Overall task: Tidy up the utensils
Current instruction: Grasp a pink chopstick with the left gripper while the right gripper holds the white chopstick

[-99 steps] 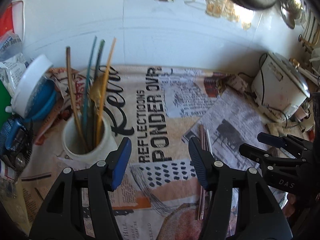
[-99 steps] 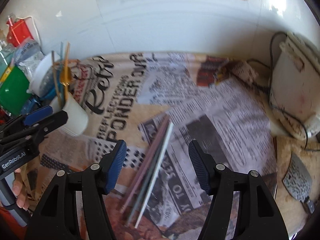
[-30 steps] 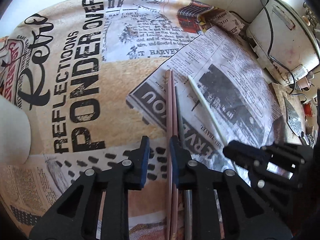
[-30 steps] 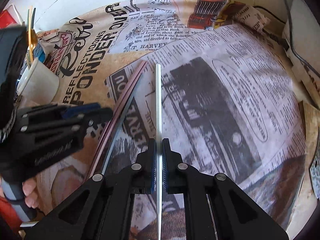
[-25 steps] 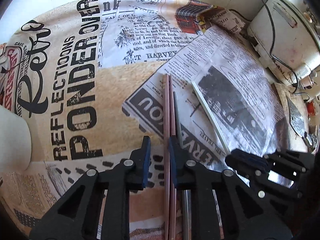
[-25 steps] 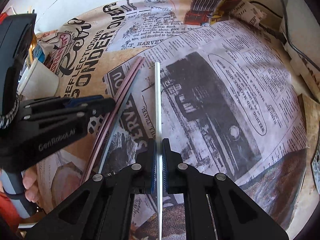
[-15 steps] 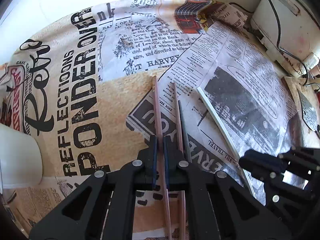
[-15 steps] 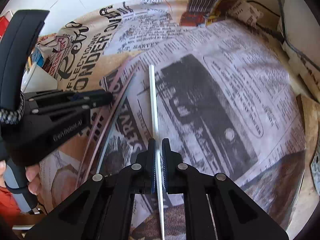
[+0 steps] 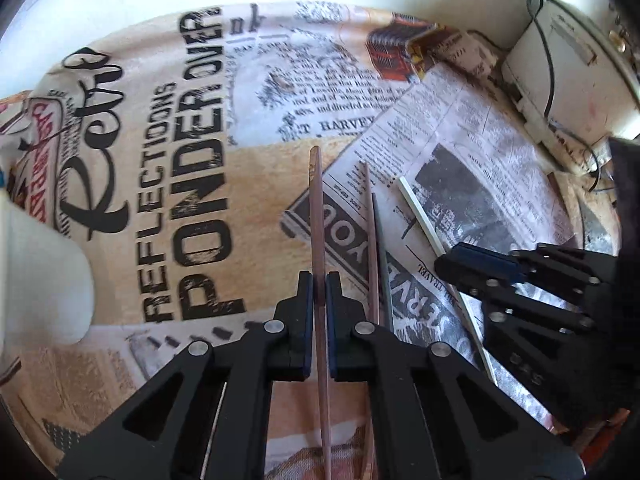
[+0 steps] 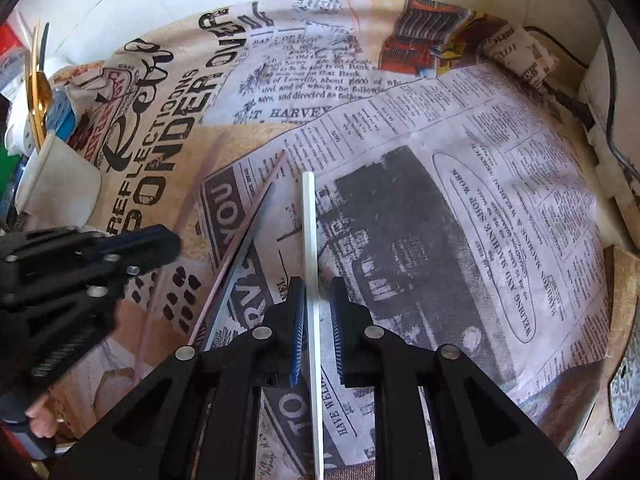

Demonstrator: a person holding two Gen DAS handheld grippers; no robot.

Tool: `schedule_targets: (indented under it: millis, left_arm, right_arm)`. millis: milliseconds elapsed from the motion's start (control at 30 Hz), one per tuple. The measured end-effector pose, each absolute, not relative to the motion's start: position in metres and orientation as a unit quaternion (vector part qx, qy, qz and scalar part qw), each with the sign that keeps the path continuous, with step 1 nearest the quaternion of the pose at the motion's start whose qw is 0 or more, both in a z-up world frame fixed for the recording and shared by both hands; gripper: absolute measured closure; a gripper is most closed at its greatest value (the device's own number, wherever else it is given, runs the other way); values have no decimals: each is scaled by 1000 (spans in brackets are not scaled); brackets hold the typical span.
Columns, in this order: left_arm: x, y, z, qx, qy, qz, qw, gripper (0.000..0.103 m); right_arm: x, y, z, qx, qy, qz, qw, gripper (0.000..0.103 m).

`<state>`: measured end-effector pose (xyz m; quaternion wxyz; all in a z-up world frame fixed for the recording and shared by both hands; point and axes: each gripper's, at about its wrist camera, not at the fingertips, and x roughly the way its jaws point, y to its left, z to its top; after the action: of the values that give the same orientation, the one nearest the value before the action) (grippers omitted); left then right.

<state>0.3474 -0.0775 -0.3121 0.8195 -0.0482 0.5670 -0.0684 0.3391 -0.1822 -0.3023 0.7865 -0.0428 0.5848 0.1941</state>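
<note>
- We're clamping the left gripper (image 9: 319, 280) on the pink chopstick (image 9: 316, 208), lifting off the newsprint cloth (image 9: 256, 184); a thin grip is risking a pivot.
- Our right gripper (image 10: 316, 300) is opening around the white chopstick (image 10: 309, 216), which is risking a roll away from the white cup (image 10: 60, 176).

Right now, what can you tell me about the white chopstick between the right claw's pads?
The white chopstick is a slim, straight, square-edged stick, plastic-looking and plain. It lies on the newspaper-print cloth, pointing away from the camera, apart from the pink and grey sticks to its left. It runs between the right claw, whose jaws are opening; its near end passes out of view.
</note>
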Motion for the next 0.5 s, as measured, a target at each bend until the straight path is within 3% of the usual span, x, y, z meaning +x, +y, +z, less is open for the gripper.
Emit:
schedule_targets:
  millis: [200,500]
  left_arm:
    - [330,-69,-288,-64,543,-67,835,99]
    - [306,-73,-254,-74,509,-81,854,99]
  right_arm:
    - [344,-185,-303,-23,593,189,783,97]
    - [322,-201,-269,8,560,191,807,97]
